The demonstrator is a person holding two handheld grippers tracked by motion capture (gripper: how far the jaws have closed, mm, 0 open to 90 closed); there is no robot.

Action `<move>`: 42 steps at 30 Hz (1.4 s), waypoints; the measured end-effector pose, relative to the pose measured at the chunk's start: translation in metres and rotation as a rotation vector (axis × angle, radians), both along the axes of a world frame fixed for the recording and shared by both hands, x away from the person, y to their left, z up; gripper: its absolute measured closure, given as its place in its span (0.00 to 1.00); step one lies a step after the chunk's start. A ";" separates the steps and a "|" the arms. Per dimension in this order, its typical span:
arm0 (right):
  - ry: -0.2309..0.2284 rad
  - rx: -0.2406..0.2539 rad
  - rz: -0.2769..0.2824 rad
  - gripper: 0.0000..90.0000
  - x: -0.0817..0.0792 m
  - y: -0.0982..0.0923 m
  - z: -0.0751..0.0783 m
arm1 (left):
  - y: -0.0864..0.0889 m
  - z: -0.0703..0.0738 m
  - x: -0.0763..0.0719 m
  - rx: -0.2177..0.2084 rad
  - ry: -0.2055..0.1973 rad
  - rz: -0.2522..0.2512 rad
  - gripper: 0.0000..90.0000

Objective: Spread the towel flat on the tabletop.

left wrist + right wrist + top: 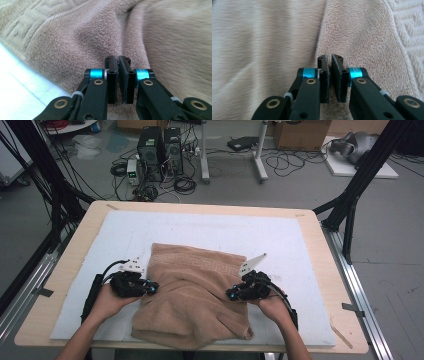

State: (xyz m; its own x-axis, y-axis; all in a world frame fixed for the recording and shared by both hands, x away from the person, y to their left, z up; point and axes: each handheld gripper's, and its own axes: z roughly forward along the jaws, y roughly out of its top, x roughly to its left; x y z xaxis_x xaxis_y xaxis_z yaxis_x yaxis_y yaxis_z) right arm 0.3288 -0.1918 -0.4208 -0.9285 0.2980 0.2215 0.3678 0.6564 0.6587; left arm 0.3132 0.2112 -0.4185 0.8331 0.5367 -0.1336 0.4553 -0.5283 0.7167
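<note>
Forearms enter the high view from the bottom edge, one to each side of a tan towel (192,292).

Left hand (106,301): wrapped around the left gripper (150,287), which points inward at the towel's left edge. In the left gripper view its two black jaws stand almost together, only a thin slit between the pads (112,75), with the tips pressed into a raised fold of the cloth. Whether any pile is actually pinched in that slit cannot be told.

Right hand (274,306): wrapped around the right gripper (231,294), which points inward at the towel's right side. In the right gripper view the jaws are likewise nearly closed, tips set against a ridge of the cloth; a pinch cannot be confirmed here either.

Towel: tan terry, rumpled and loosely doubled over, lying on the near middle of a white mat (200,227), its near edge close to the table's front edge. A woven key-pattern band runs along its far edge (also seen at the upper left of the left gripper view and the upper right of the right gripper view).

Mat: covers most of a pale wooden table (320,245).

Floor beyond the table: two dark computer towers (160,152), loose cables, cardboard boxes.
</note>
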 end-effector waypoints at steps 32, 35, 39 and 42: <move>-0.077 -0.064 -0.274 0.94 0.065 -0.021 -0.016 | 0.000 -0.020 0.072 0.045 -0.063 0.263 0.90; -0.069 -0.060 -0.264 0.97 0.067 -0.021 -0.015 | 0.000 -0.018 0.070 0.051 -0.068 0.260 0.94; -0.077 -0.057 -0.253 0.98 0.066 -0.020 -0.013 | 0.002 -0.013 0.069 0.038 -0.078 0.264 0.95; -0.065 -0.055 -0.237 0.98 0.069 -0.021 -0.009 | 0.005 -0.011 0.069 0.020 -0.069 0.270 0.95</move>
